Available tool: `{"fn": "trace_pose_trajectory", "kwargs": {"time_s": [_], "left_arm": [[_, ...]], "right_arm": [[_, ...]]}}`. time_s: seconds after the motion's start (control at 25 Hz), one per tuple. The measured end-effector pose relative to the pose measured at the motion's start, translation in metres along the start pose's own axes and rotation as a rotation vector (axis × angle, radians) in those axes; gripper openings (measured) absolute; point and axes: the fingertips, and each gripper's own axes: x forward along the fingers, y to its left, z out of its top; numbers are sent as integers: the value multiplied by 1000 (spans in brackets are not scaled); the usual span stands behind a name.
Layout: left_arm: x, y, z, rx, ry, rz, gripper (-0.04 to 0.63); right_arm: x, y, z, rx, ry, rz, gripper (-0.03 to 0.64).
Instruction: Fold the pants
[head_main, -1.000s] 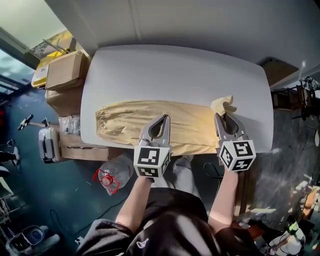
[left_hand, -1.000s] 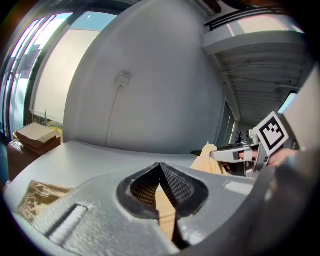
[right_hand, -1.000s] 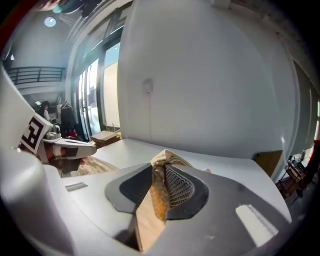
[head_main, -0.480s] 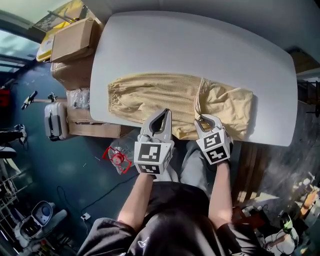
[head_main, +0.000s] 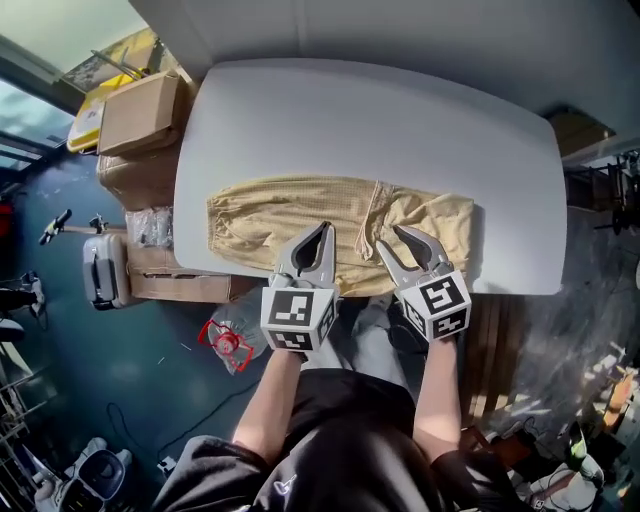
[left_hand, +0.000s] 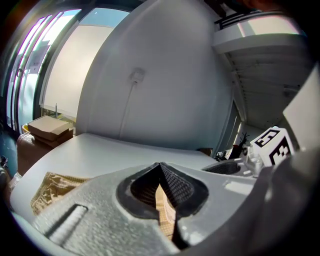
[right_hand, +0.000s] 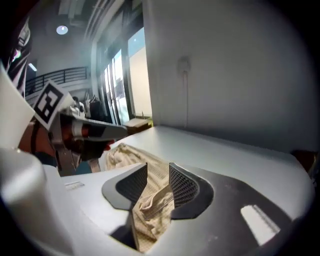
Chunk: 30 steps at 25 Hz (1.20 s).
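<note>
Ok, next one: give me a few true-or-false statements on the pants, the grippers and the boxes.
The pants lie on the white table. True.
The left gripper is shut on the pants' near edge. True.
The right gripper is clamped on bare table. False: its jaws are opening, with pants cloth between them.
The pants are spread flat at full length. False: their right end is doubled over.
Cardboard boxes stand past the table's left end. True.
</note>
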Motion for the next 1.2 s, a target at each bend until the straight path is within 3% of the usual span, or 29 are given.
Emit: {"fn": "trace_pose_trajectory", "kwargs": {"time_s": [0.2,0.28,0.44,0.64,0.84,0.96,1.08,1.2], "left_arm": [[23,-53,53,46,-88,-86,5],[30,-82,75,70,-123,-131,5],[42,-145,115,117,-197,-236,3],[48,-211,138,164,-242,-335,4],[52,-249,141,190,-254,-382,5],[57,-257,124,195,-218,-388,5],[63,-257,102,201,-162,-376,3],[68,-253,76,202,-95,-357,4]], "right_arm": [[-91,-62,86,40,-348,-198,66],[-135,-83,108,46,-441,-267,5],[-214,-118,136,62,-575,-397,5],[-271,-145,123,80,-610,-485,5],[-288,-159,102,103,-603,-515,5],[-284,-162,84,130,-581,-501,18],[-272,-165,61,172,-529,-473,100],[-258,-166,32,235,-475,-446,142]]}}
